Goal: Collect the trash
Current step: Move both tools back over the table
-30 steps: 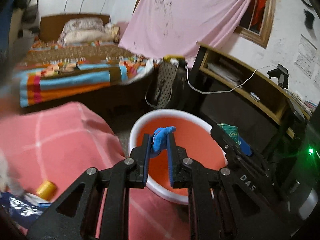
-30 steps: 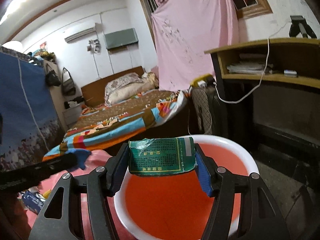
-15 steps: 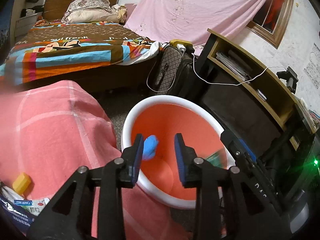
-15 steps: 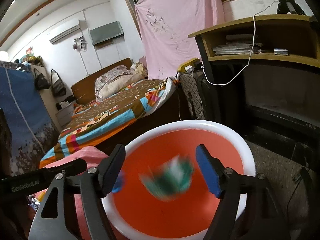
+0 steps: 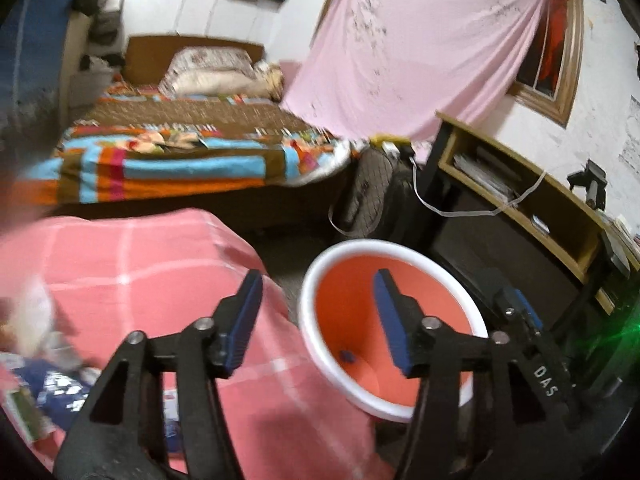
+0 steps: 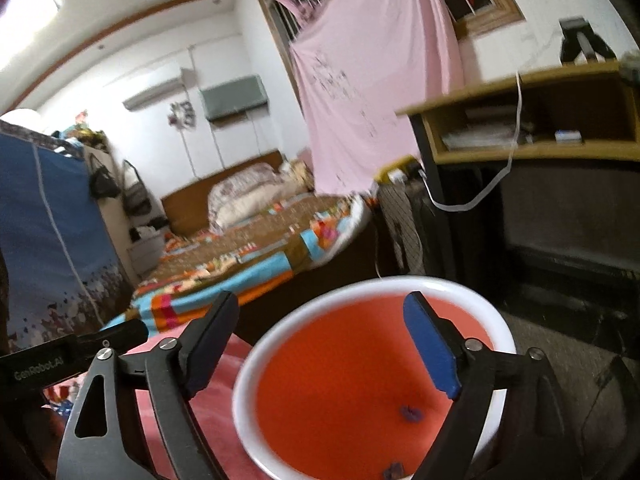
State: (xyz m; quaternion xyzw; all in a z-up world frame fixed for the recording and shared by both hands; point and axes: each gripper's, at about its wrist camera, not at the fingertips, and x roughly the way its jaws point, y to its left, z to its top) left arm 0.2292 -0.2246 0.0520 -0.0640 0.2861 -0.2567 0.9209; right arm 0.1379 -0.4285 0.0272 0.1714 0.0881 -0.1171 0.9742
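While both grippers hung over the red bucket (image 6: 276,344) with its white rim, neither held anything. The left gripper (image 5: 316,312) had its blue pads spread and still parting, one over the pink checked cloth (image 5: 132,268) and the other over the bucket's mouth, with only air between them. The right gripper (image 6: 320,340) stood wider still, its jaws also opening, empty above the bucket.

Down on the bucket's red floor lay a small blue scrap (image 5: 347,356), seen in the left wrist view; the right wrist view showed small dark purplish bits at the bottom, though blur made it hard to tell what they were. So some trash was already in the bucket, and this round of dropping looked finished.

More remained, by the look of it. At the lower left edge of the left wrist view, on the pink cloth, lay a blue printed wrapper (image 5: 60,390), a green-edged packet (image 5: 24,416) and something white and blurred (image 5: 34,316) beside them. These were well apart from the bucket. The likely next step was to swing a gripper back to that heap and pick up another piece.
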